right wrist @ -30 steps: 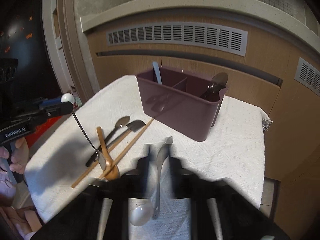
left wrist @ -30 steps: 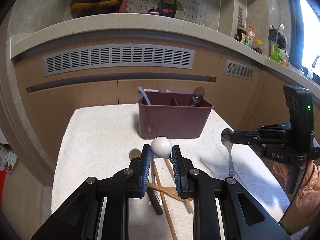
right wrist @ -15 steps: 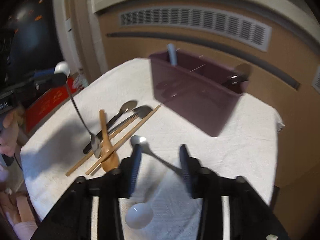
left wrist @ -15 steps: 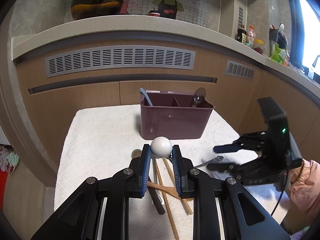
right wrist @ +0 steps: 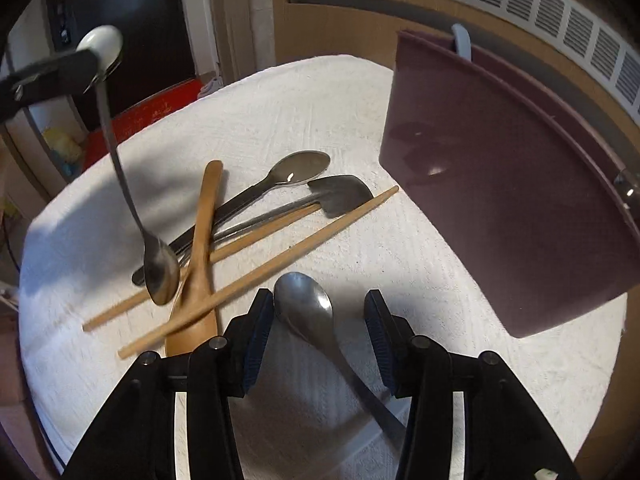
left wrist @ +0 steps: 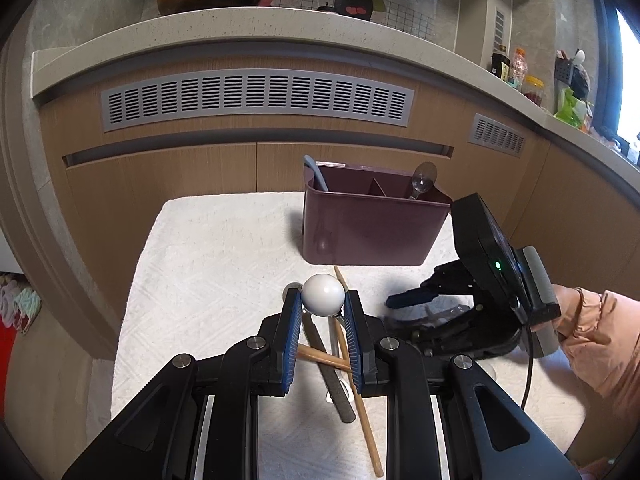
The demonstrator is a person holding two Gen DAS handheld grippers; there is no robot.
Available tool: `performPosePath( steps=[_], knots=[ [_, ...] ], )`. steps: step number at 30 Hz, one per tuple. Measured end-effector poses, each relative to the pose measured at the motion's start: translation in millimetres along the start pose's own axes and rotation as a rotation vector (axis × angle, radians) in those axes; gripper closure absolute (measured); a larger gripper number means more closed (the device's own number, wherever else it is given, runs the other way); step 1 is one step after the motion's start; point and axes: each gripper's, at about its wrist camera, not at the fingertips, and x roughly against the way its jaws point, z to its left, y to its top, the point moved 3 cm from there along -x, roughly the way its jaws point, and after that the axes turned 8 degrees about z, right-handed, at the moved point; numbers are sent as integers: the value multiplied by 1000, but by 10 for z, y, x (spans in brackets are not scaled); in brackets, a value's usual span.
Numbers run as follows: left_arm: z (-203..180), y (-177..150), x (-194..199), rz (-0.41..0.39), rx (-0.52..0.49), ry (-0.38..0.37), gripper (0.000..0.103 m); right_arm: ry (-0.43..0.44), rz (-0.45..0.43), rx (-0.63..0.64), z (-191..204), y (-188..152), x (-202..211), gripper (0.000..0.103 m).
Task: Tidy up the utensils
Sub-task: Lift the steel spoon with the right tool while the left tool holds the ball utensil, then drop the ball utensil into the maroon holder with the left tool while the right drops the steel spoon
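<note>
My left gripper (left wrist: 322,312) is shut on the white ball end of a steel spoon (left wrist: 323,294). In the right wrist view that spoon (right wrist: 161,270) hangs down over a pile of utensils. My right gripper (right wrist: 319,316) points down at the white cloth (right wrist: 280,112), its jaws closing. A steel spoon (right wrist: 306,304) lies flat on the cloth between the pads. The left pad is right beside the spoon's bowl and the right pad stands apart from it. The maroon organizer (left wrist: 372,232) stands behind, holding a blue-grey handle (left wrist: 316,172) and a spoon (left wrist: 422,178).
The pile holds a wooden spoon (right wrist: 204,232), two chopsticks (right wrist: 288,256), a steel spoon (right wrist: 296,166) and a dark spatula (right wrist: 340,196). The organizer (right wrist: 520,184) is close on the right. A person's sleeve (left wrist: 596,344) holds the right gripper (left wrist: 400,310). Wooden cabinet fronts rise behind.
The right gripper, which held a steel spoon upright, has opened, let it fall on the cloth, rolled and come down over it. The left gripper and its spoon have kept still.
</note>
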Motion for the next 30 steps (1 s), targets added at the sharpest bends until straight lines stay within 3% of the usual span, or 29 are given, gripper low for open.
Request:
performPosePath(
  steps=[2,5,11,23,30],
  knots=[
    [4,-5,-19,2,3,-4,81,-11,0,-53,-78,20,-3,77],
    [5,-17,-41,6,6,-11,81,31,-7,-145,-204,-8,22,77],
    [1,-18,-56,5,10,-12,81,-18,-66,-246,-209,-164,265,77],
    [-148,47,-8,-14,-15,-24,81,-61,-292,-353,-146,-391,1073,77],
    [-223,248,54,-49,-23,-41,81,-24,-408,-408,-187,-387,1446,77]
  ],
)
